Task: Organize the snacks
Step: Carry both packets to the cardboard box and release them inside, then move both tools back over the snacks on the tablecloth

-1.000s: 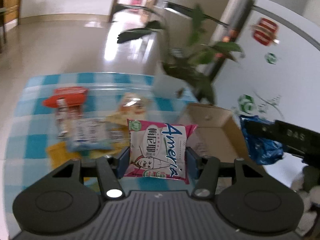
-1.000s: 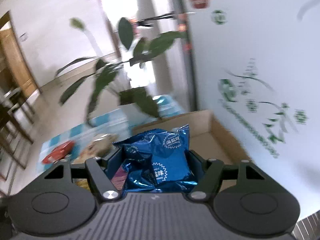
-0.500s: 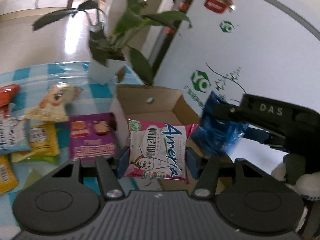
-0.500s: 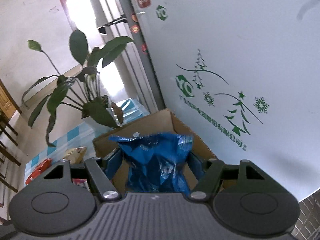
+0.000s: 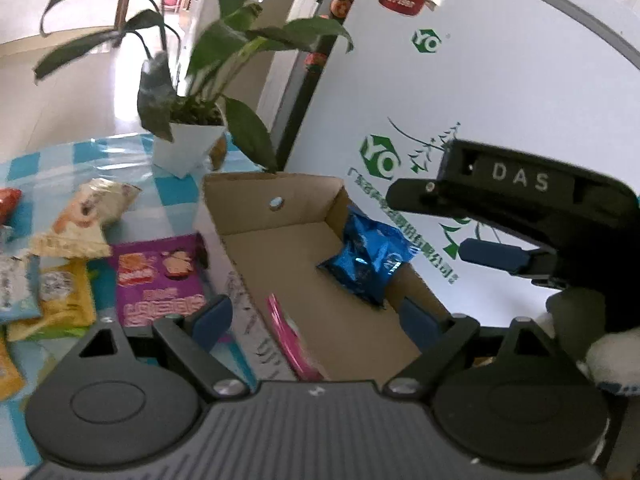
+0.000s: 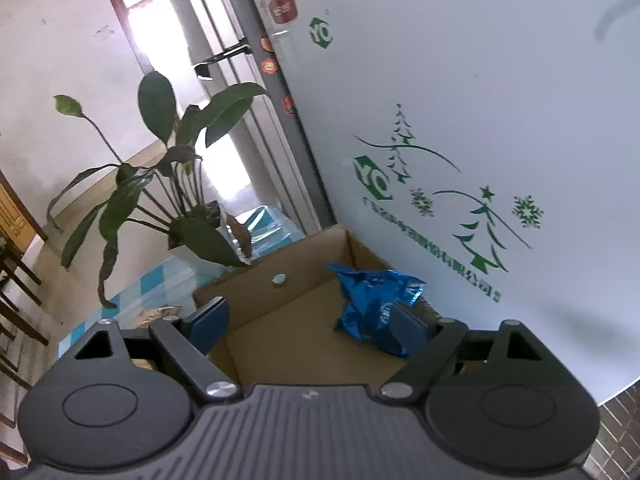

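Note:
An open cardboard box (image 5: 280, 248) stands on the blue checked tablecloth against a white fridge. A blue foil snack bag (image 5: 370, 258) lies in its far right corner; it also shows in the right wrist view (image 6: 372, 304). A pink snack bag (image 5: 292, 340) leans on edge against the box's near left wall. My left gripper (image 5: 316, 316) is open and empty just above the box. My right gripper (image 6: 308, 320) is open and empty above the box (image 6: 288, 320); it shows in the left wrist view (image 5: 492, 216) at the right.
Several snack packs lie on the cloth left of the box: a purple one (image 5: 160, 280), a yellow one (image 5: 60, 300), a beige one (image 5: 84, 220). A potted plant (image 5: 188, 136) stands behind the box. The fridge (image 5: 480, 80) walls off the right side.
Both grippers have opened. The pink bag dropped from the left gripper into the box, and the blue bag dropped from the right gripper into the box's far corner.

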`<state>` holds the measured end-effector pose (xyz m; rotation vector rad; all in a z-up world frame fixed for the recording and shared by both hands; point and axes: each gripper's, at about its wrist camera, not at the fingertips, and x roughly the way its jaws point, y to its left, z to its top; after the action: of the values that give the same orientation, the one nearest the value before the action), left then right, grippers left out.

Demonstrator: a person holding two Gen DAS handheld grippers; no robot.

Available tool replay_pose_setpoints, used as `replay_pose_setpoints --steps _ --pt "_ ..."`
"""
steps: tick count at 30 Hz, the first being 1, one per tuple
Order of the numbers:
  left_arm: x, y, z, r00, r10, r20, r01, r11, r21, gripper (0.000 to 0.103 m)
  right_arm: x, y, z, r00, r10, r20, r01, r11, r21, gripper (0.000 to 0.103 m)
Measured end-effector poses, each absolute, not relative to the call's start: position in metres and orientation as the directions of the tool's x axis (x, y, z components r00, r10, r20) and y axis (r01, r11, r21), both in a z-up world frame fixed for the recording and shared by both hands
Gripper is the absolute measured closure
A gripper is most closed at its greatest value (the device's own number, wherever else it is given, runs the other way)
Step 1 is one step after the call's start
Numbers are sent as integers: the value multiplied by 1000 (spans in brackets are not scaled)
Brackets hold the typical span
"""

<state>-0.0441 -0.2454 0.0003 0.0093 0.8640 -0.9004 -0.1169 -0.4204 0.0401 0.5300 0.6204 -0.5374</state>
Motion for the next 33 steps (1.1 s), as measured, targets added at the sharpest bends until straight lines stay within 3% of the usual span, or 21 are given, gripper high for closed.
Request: replay_pose_setpoints --steps 8,12,18,26,33 --pt "-7 -197 26 393 -627 -673 614 724 -315 13 -105 -407 43 724 -241 -646 548 769 328 13" --pt "19 -161 31 477 -534 -698 549 801 -238 13 -96 -393 42 751 -175 -636 479 809 342 12" --pt "53 -100 31 551 -430 -716 404 887 -222 13 -78 -363 38 781 -65 -621 355 864 357 12" --pt "84 -51 8 571 -312 -760 275 944 -181 13 -44 -328 20 765 72 -640 208 912 352 13" --pt "91 -43 -22 518 -247 -819 261 957 -123 13 -24 -299 -7 714 36 -700 201 946 253 16"
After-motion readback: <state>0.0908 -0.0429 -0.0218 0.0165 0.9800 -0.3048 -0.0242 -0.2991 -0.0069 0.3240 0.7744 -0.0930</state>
